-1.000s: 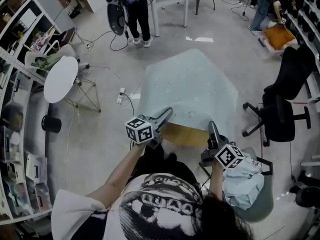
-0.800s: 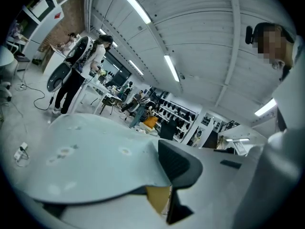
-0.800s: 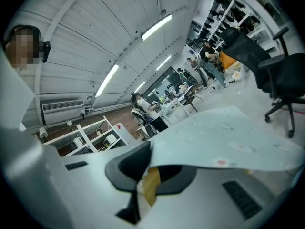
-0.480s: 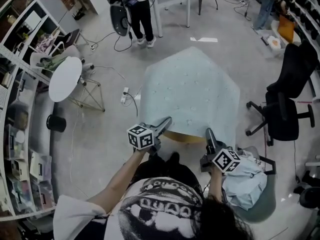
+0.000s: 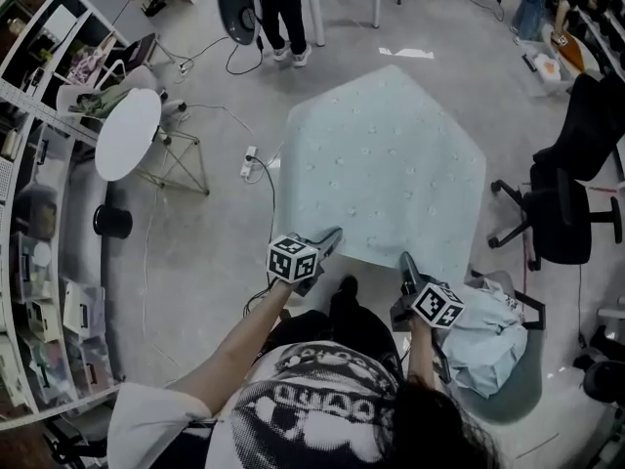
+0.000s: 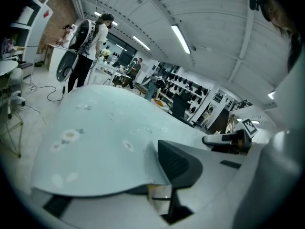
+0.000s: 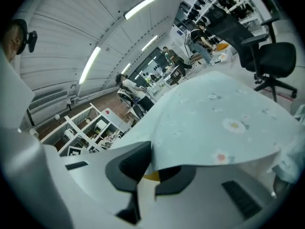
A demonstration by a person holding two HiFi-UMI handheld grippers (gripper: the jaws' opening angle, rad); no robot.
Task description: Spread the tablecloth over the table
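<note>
At the near hem of the pale floral tablecloth [image 5: 381, 174], left hand-held gripper [image 5: 327, 239] clamped on it, right hand-held gripper [image 5: 405, 265] likewise (well apart), cloth spread flat beyond.

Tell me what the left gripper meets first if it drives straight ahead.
The left gripper is shut on the tablecloth at its near edge. Straight on, it would likely press that cloth against the table hidden under it, just ahead, though depth is unclear.
</note>
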